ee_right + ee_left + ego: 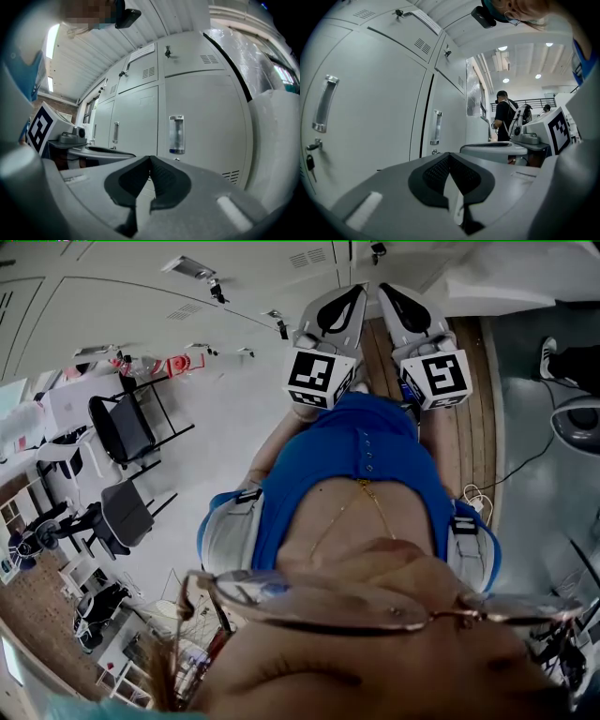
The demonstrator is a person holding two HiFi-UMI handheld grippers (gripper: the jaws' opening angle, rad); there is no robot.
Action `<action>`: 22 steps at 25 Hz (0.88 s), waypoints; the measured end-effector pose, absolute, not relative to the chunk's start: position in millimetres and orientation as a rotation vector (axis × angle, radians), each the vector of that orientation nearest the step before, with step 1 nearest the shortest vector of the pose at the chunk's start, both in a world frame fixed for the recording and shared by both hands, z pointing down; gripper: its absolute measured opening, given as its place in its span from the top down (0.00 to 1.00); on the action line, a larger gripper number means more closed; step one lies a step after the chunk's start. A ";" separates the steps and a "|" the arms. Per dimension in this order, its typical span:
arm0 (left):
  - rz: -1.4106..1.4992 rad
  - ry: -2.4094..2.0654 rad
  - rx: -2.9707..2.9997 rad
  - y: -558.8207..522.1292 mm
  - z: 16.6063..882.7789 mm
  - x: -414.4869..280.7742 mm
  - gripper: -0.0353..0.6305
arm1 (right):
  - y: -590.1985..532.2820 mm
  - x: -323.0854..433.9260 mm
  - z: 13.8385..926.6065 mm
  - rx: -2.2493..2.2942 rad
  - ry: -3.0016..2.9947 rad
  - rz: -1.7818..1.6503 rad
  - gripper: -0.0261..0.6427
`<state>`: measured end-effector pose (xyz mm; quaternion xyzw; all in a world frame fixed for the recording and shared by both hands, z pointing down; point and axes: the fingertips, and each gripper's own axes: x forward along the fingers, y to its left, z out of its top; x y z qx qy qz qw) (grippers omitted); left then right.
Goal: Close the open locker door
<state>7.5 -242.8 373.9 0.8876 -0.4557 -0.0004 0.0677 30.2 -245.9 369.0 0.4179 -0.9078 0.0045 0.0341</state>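
Currently left gripper point(450, 157), right gripper point(150, 159) both closed, empty, side by side, level, facing locker bank point(140, 112); flush-looking doors point(370, 117) ahead, open locker door not identifiable; neither gripper nearer.

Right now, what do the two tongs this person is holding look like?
They match: smooth pale grey moulded shells. The left tongs and right tongs each have two jaws lined with textured black pads that narrow toward the tip. The left cube and right cube are white with black square markers. No cables show on them. The person wears a blue top.
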 end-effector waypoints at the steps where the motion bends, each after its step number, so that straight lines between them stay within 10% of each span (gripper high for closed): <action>1: -0.002 -1.376 2.674 -242.0 373.5 7.5 0.95 | -244.9 30.2 368.5 1.283 -2.793 0.012 0.96; 22: 0.004 -1.389 2.670 -227.0 374.9 7.5 0.95 | -229.3 31.0 373.2 1.245 -2.781 0.010 0.96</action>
